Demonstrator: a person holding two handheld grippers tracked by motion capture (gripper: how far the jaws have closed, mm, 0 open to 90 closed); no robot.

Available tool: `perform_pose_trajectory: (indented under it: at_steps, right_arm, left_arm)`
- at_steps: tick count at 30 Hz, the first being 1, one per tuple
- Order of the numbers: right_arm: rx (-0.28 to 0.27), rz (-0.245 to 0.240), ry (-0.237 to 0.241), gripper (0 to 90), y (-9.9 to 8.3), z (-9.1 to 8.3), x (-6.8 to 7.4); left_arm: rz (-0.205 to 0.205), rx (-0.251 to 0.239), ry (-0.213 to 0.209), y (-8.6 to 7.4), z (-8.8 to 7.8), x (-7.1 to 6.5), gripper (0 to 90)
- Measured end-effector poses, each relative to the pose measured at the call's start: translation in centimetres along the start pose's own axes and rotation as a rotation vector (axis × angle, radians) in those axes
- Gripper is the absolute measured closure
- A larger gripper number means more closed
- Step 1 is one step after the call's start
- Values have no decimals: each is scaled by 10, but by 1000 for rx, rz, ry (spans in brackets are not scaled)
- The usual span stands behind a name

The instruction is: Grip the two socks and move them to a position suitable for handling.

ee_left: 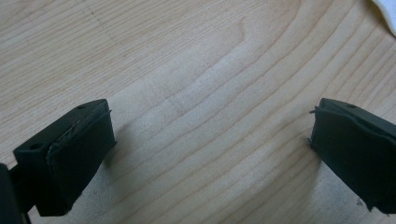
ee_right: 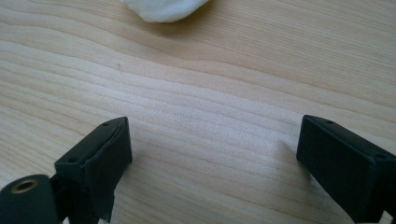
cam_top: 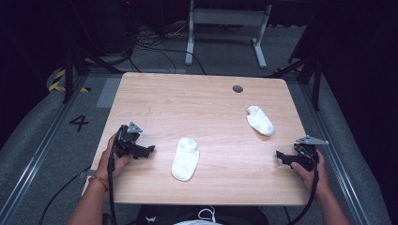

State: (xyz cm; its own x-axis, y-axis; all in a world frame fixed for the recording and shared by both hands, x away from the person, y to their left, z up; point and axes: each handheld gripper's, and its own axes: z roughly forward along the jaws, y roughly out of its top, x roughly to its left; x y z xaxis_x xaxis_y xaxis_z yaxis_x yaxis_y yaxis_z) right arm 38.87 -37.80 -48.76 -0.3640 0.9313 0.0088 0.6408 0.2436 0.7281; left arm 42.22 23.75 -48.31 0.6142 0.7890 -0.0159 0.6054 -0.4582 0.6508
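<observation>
A pale wooden tabletop with rounded corners and fine straight grain carries everything, a small dark round grommet set near its far edge at about one o'clock. Two white ankle socks lie flat on it, well apart from each other. The nearer sock sits at about six o'clock from the tabletop's middle, long and soft, its open cuff at the far end and its rounded toe toward the person. The farther sock lies at about three o'clock, shorter looking, angled across the grain. The left gripper rests at about eight o'clock, just left of the nearer sock, jaws wide apart over bare wood. The right gripper sits at about four o'clock, jaws likewise spread with nothing between them.
</observation>
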Motion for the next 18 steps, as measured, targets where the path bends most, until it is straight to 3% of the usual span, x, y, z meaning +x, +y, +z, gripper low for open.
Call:
perform_pose_trajectory:
  at_steps: [5, 10, 15, 18]
  right_arm:
    - [-2, -1, -3, 100, 1, 1, -1]
    - [-1, 1, -4, 100, 1, 1, 0]
    - [0, 0, -2, 97, 1, 1, -1]
    - [-1, 0, -2, 97, 1, 1, -1]
  left_arm:
    - [16, -2, 2, -3, -3, -2, 0]
    - [48, 12, -32, -8, -9, -6, 6]
    - [44, 3, -48, -12, -18, -12, 158]
    - [71, 33, -72, -11, -20, -21, 158]
